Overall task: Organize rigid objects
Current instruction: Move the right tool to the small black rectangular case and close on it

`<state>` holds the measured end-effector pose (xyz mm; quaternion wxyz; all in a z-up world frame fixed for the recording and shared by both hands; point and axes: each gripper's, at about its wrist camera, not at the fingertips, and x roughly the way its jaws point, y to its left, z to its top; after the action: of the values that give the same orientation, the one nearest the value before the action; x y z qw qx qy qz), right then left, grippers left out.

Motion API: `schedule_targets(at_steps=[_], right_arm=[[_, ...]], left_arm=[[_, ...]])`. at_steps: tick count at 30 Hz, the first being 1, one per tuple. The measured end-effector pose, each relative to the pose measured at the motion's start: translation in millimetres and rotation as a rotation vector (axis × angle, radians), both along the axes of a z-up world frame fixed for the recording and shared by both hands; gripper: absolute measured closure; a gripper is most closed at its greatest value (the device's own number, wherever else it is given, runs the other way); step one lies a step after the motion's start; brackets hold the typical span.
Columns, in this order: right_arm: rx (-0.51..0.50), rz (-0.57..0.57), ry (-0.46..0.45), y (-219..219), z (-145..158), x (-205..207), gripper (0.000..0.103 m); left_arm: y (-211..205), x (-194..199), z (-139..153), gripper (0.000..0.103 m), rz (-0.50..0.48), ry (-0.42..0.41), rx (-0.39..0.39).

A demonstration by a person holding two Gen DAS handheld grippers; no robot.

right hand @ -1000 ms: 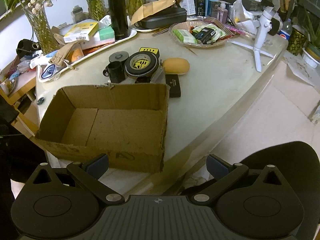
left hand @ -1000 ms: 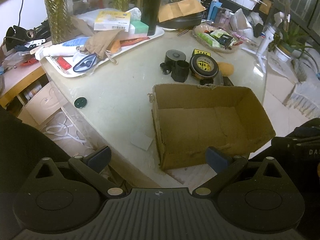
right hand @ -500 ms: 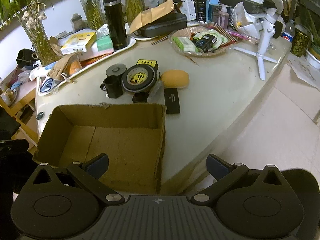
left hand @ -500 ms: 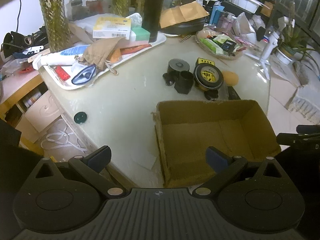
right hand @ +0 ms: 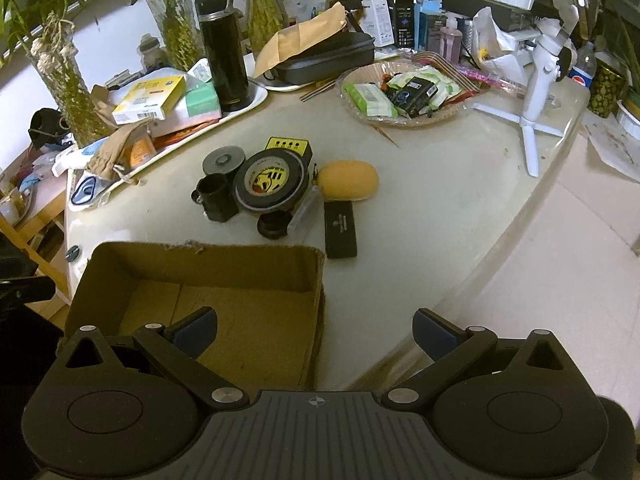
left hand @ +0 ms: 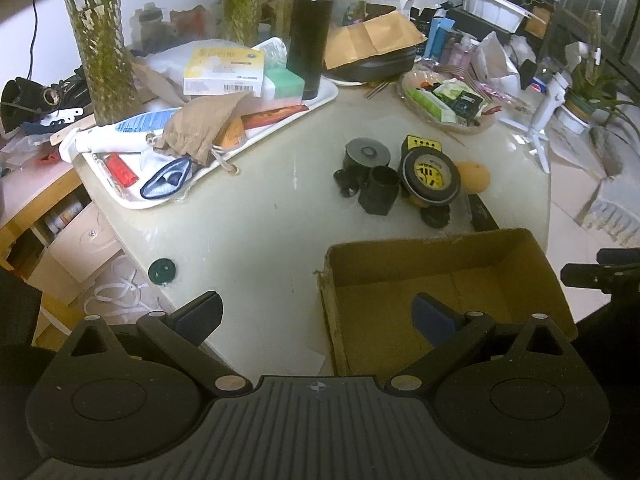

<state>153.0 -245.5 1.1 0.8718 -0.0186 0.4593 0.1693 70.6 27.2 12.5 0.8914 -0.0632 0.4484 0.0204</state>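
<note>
Both the left hand-held gripper (left hand: 316, 314) and the right hand-held gripper (right hand: 314, 326) are spread wide, holding nothing, over a rough brown cardboard box (right hand: 224, 264) on the smooth pale desk (left hand: 260, 220). A shiny round black tape roll (right hand: 272, 180) sits behind it.

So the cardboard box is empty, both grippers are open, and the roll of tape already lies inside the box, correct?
Not quite: the roll of tape lies on the table beyond the cardboard box, as the right wrist view shows. The rest holds.

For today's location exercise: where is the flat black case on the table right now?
In the right wrist view the flat black case lies on the table just beyond the cardboard box's far right corner, in front of the orange sponge.
</note>
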Motion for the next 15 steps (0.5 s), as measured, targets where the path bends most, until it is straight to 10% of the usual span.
schedule_targets(at_steps=[15], right_arm=[[0.05, 0.008, -0.003, 1.6, -7.5, 43.3, 0.0]], left_arm=[[8.5, 28.0, -8.2, 0.0, -0.019, -0.007, -0.008]])
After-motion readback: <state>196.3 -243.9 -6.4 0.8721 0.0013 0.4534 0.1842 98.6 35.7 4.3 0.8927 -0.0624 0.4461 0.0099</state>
